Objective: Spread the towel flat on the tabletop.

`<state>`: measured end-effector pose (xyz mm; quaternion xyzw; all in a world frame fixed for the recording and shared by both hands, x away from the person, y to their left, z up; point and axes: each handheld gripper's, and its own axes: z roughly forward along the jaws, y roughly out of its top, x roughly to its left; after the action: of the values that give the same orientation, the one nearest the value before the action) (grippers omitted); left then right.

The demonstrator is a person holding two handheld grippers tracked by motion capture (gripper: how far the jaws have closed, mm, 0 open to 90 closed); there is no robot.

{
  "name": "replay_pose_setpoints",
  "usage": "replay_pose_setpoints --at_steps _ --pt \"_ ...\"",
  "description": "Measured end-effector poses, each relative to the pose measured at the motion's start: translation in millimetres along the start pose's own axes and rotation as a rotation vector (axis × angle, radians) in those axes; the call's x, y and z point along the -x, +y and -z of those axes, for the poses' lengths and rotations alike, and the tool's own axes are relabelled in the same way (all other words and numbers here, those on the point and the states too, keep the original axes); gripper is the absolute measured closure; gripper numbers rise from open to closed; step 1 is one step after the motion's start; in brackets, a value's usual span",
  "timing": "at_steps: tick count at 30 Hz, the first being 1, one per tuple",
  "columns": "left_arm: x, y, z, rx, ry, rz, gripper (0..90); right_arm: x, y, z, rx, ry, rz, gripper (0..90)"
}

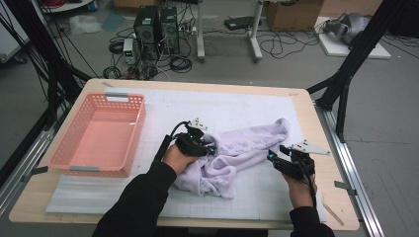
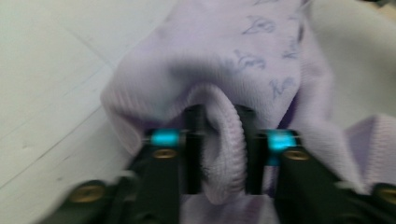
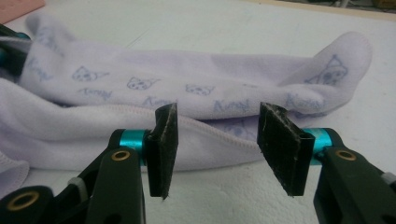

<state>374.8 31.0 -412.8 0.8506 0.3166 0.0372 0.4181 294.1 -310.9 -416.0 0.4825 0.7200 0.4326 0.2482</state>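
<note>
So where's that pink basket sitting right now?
In the high view the pink basket sits on the table's left side, left of the lilac garment and apart from it, beyond the person's left tool.

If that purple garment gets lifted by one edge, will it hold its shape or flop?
Probably flop: the purple garment lies crumpled in soft folds. Its knit ribbed edge bunches between the left gripper jaws, so it likely grips well. It looks light.

A robotics lab, seen from above: a wooden table (image 1: pixel 316 148) covered by a gridded mat (image 1: pixel 247 106) stands inside a frame of black metal struts (image 1: pixel 363 44) — behind it, two computer towers (image 1: pixel 157 28) sit on a bare grey floor (image 1: pixel 390 113) amid tangled cables (image 1: pixel 180 63) and a cardboard box (image 1: pixel 291 15).
</note>
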Motion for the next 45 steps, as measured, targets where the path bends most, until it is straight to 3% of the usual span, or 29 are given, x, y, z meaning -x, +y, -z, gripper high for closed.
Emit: replay_pose_setpoints --at_steps 1,4,8,11,12,13,14,17,18,24,25,27,28,29,33,36,38,39,40,41,42,45 --pt "-1.8 -0.2 -0.6 -0.003 0.019 0.0 79.9 0.0 0.0 0.0 0.0 0.0 0.0 47.8" --pt "-15.9 -1.4 4.2 0.047 0.065 0.075 83.0 -1.9 -1.3 -3.0 -0.012 0.013 0.0 47.3" --pt "-29.0 -2.4 14.3 0.091 0.13 0.121 83.1 -6.1 0.0 -7.4 -0.017 0.029 0.012 47.3" --pt "-39.6 -4.4 23.0 0.126 0.208 0.162 83.1 -8.9 1.4 -11.2 -0.024 0.037 0.021 47.2" --pt "-47.1 -6.7 29.2 0.149 0.257 0.189 83.2 -13.6 2.8 -16.3 -0.042 0.057 0.028 46.0" --pt "-47.1 -6.7 29.2 0.149 0.257 0.189 83.2 -16.6 3.5 -19.8 -0.049 0.071 0.046 45.9" --pt "-53.2 -9.0 35.9 0.17 0.299 0.206 83.2 -21.1 4.5 -23.4 -0.062 0.083 0.052 45.7" --pt "-57.7 -11.0 42.3 0.195 0.325 0.225 83.2 -29.5 7.0 -31.9 -0.084 0.115 0.083 45.5" --pt "-61.3 -12.3 47.0 0.208 0.333 0.235 83.3 -39.7 9.6 -42.3 -0.11 0.141 0.105 45.3" --pt "-65.6 -14.7 53.1 0.219 0.357 0.24 83.2 -63.8 11.5 -70.9 -0.19 0.2 0.176 48.2" --pt "-67.3 -15.9 55.2 0.221 0.363 0.243 83.2 -68.8 10.4 -77.5 -0.219 0.201 0.201 59.7" --pt "-69.0 -17.1 57.9 0.227 0.379 0.25 83.3 -67.1 10.7 -78.8 -0.222 0.228 0.213 76.9" --pt "-69.0 -17.1 57.9 0.227 0.379 0.25 83.2 -67.1 10.7 -78.8 -0.222 0.228 0.213 76.9" --pt "-70.2 -17.7 59.1 0.23 0.385 0.253 83.2 -64.0 12.2 -77.2 -0.23 0.235 0.221 82.8" --pt "-72.5 -19.6 63.1 0.23 0.403 0.256 83.3 -60.3 13.4 -72.9 -0.222 0.218 0.241 83.4" --pt "-74.3 -22.8 63.3 0.229 0.431 0.266 83.3 -42.4 15.4 -63.7 -0.218 0.139 0.253 86.2" --pt "-75.5 -24.4 62.8 0.228 0.436 0.267 83.3 -26.6 15.0 -59.5 -0.222 0.089 0.23 86.9" --pt "-75.5 -24.4 62.8 0.228 0.436 0.267 83.3 -26.6 15.0 -59.5 -0.222 0.089 0.23 86.9" --pt "-75.9 -25.0 62.6 0.233 0.442 0.269 83.4 -11.4 14.5 -54.8 -0.216 0.042 0.198 87.1" --pt "-76.0 -25.1 62.4 0.241 0.444 0.273 83.4 -11.4 14.5 -54.8 -0.216 0.042 0.198 87.1" --pt "-75.9 -24.8 62.0 0.25 0.447 0.274 83.5 0.9 15.2 -51.2 -0.196 0.012 0.179 87.1" --pt "-74.6 -21.9 56.8 0.282 0.467 0.267 83.6 13.3 19.1 -51.6 -0.165 -0.034 0.201 87.1"
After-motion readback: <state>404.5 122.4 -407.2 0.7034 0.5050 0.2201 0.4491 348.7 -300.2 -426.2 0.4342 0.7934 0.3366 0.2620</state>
